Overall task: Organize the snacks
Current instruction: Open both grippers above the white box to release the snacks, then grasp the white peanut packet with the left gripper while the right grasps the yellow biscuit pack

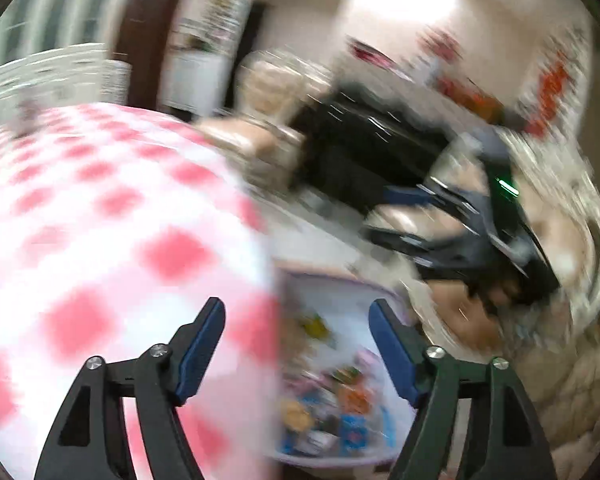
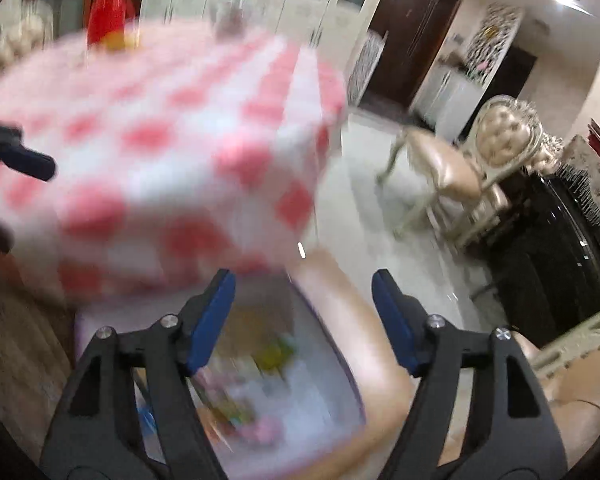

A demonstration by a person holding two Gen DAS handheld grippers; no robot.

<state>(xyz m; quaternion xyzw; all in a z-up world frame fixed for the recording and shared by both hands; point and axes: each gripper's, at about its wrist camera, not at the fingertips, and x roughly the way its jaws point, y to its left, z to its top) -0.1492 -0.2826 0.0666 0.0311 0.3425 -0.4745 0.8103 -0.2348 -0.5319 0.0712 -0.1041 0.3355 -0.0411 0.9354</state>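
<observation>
Your left wrist camera looks forward and down between its own fingers, close above the edge of the checked tablecloth [image 1: 100, 220] and the white bin of snacks [image 1: 332, 380] beside it. It also catches your right gripper [image 1: 404, 216]. Your right wrist camera tilts down likewise, near over the same bin [image 2: 320, 344], cloth [image 2: 172, 152] on its left. Both views are motion-blurred. Shared: cloth, bin, an ornate chair [image 2: 480, 168].
</observation>
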